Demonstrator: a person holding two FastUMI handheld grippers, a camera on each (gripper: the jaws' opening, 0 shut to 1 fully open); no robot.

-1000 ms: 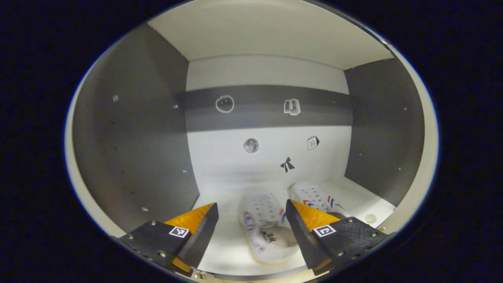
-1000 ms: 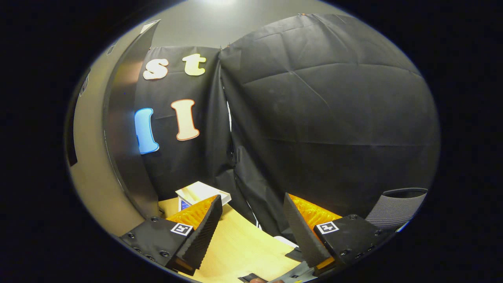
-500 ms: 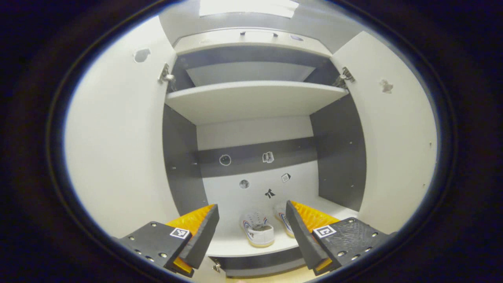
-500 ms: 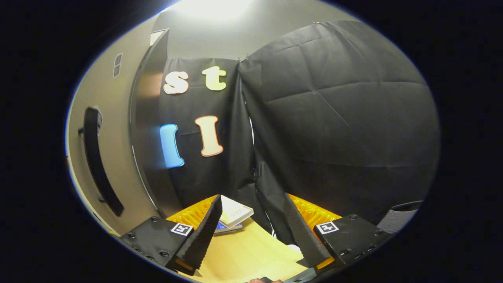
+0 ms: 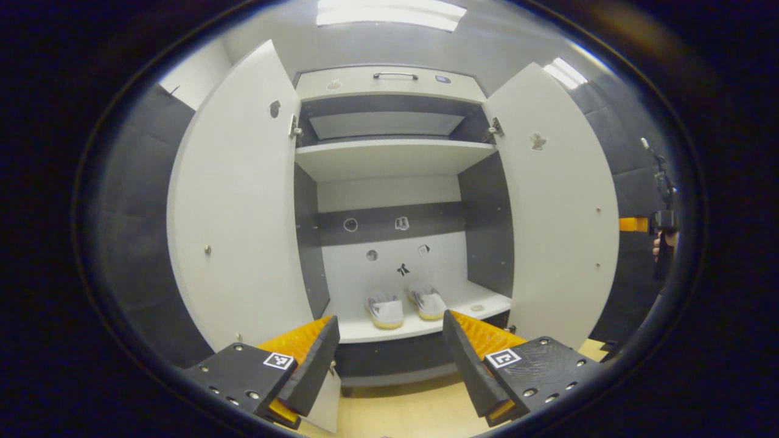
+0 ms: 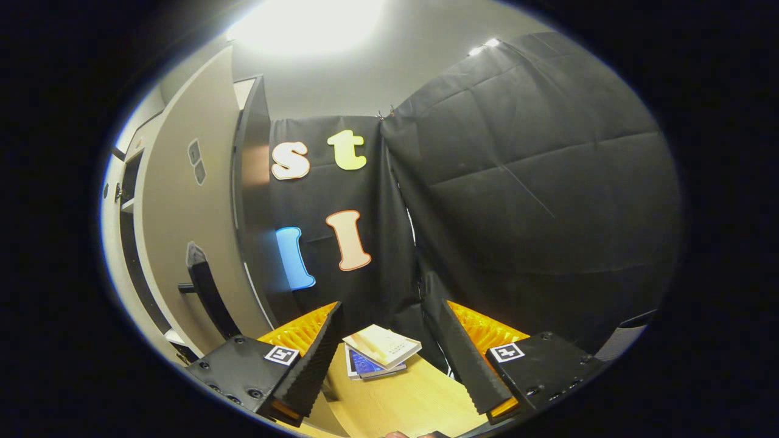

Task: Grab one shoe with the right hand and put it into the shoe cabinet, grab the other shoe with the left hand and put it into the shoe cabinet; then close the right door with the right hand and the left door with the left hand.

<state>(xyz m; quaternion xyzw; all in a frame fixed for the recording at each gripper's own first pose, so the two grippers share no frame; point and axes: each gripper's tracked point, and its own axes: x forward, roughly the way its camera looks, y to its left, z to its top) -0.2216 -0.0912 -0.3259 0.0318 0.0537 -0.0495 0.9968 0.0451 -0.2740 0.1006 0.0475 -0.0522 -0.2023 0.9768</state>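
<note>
right gripper [image 6: 389, 359] open-jawed over a wooden floor [image 6: 401, 404], books [image 6: 378, 351] ahead, cabinet door [image 6: 182, 231] left

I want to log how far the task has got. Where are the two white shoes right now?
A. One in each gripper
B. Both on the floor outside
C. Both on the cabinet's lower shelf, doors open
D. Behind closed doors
C: the two white shoes sit side by side on the white lower shelf, between the open white left door and right door.

Matt white board doors [image 5: 243, 207], cloth shoes [image 5: 386, 308], wood-grain floor [image 5: 414, 413].
</note>
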